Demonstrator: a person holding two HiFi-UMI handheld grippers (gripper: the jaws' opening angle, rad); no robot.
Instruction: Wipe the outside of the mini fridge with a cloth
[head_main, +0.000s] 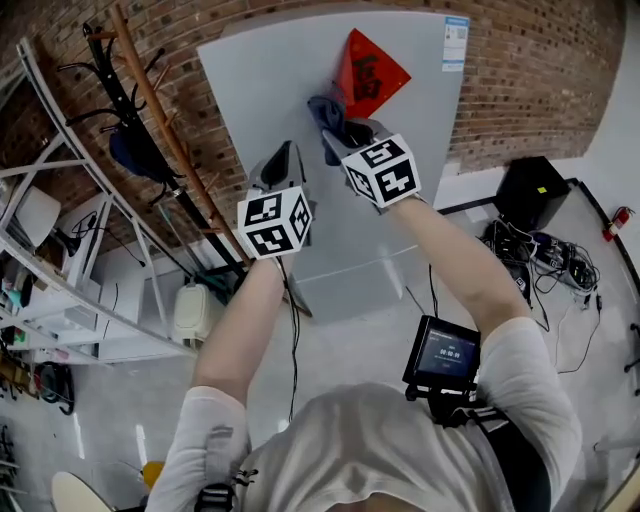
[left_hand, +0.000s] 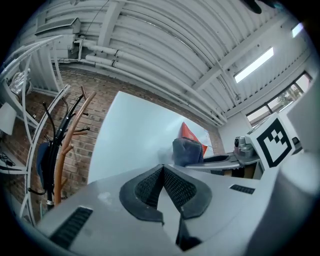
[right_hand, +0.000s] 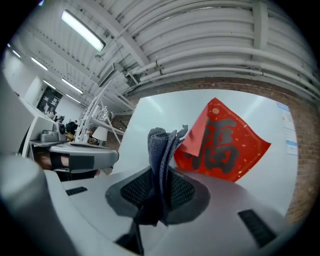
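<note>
- Risk of rocking or shoving the mini fridge (head_main: 290, 90) by leaning hard into its pale front panel so high up, where the wiping end is held.
- Risk of catching the coat rack (head_main: 150, 110) just beside the fridge's left edge on a wide sweep that way, with hooks and a dark hanging bag close to that side.
- Risk of peeling, creasing or tearing the red paper square (head_main: 368, 72) stuck on the panel. Nearest corner already looking lifted in the right gripper view, and right beside the cloth (head_main: 325, 118), so likely to be snagged by a stroke toward it.
- Right gripper (head_main: 338, 135) clamped shut on the folded grey cloth, pinched along a narrow band with the rest standing loose beyond the pads. Held up at the upper middle of the fridge front; actual contact with the panel hard to judge from here. Danger of the fabric dragging out of that thin pinch under friction, or flopping aside and leaving hard jaw tips to scrape the finish.
- Left gripper (head_main: 285, 165) with jaws pressed together and nothing between them, near the panel and just beside the right one. Danger of knocking bare tips against the fridge, or of the two colliding on a leftward stroke.
- Chance of the cable (head_main: 292, 330) hanging below the left gripper swinging into the panel.
- Small label (head_main: 456, 42) at the top right corner, well apart from the cloth. Edge liable to lift if rubbed against the grain.
</note>
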